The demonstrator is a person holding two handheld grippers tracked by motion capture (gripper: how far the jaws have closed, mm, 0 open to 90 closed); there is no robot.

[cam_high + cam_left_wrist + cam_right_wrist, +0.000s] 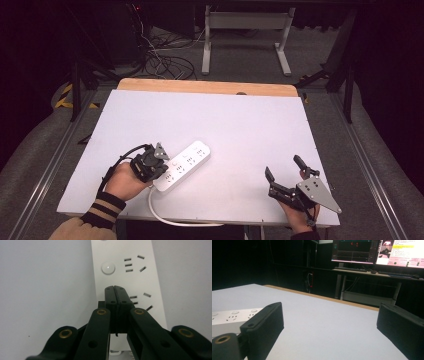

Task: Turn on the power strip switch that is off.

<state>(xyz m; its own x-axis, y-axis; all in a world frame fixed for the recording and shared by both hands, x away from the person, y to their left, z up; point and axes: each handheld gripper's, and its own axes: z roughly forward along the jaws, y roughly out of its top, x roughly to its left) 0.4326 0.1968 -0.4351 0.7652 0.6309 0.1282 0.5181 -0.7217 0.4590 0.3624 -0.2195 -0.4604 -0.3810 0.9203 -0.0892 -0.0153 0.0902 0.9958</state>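
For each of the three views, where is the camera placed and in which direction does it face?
High view: above the near edge, facing forward and down on the table; both hands and tools show.
Left gripper view: on the left tool, shut, looking down at the strip.
Right gripper view: on the open right tool, looking level across the table to monitors.
All three share the strip.

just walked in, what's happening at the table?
A person is working on a white power strip that lies on the white table, with a two-jaw gripper in each hand. The left gripper is shut, with nothing between its jaws, and its tips sit over the strip's face, near a round white button; likely about to press a switch, though contact can't be told. The right gripper stands open and empty, off to the strip's right. The strip's cord runs off the near edge.
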